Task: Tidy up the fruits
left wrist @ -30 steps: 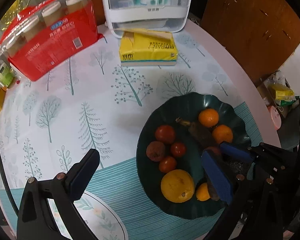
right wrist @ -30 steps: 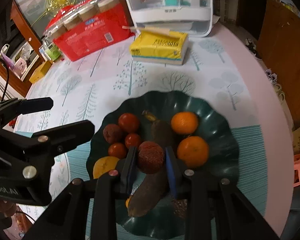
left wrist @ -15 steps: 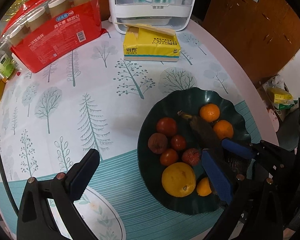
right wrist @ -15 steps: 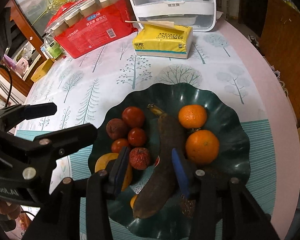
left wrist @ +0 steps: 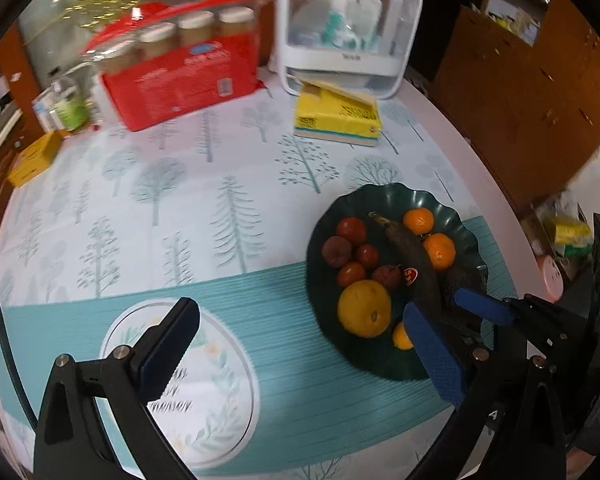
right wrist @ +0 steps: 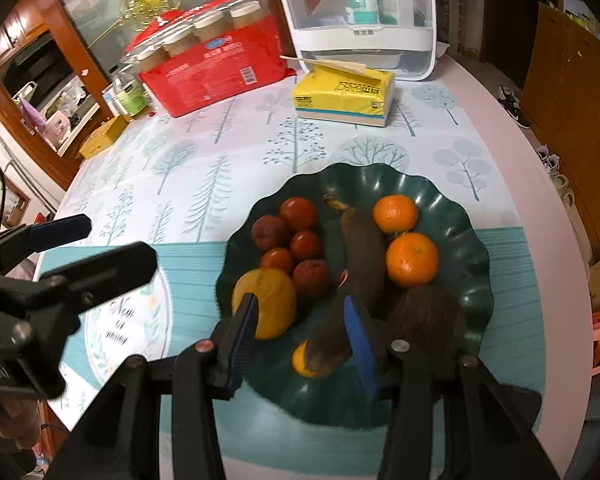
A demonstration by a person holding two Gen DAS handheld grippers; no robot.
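The counter, round and spread with a tree-print cloth, carries near its right edge a dark green scalloped bowl where all the fruit in view is gathered. No loose fruit shows on the cloth, so the sorting looks close to done, though the fisheye views do not cover every edge of the counter.

Inside the bowl, a blackened banana lies lengthwise down the middle. A large yellow citrus sits at the near left, and two mandarins lie right of the banana. A cluster of small red fruits fills the left half, with a rough-skinned red fruit among them, touching the banana. A small orange fruit peeks out beneath the banana's near end.

The right tool hovers over the bowl's near side, its jaws having just been opening and now released, with nothing clamped between them. The left tool stands wide and empty above the cloth to the bowl's left.

What may remain is only tidying within the bowl.
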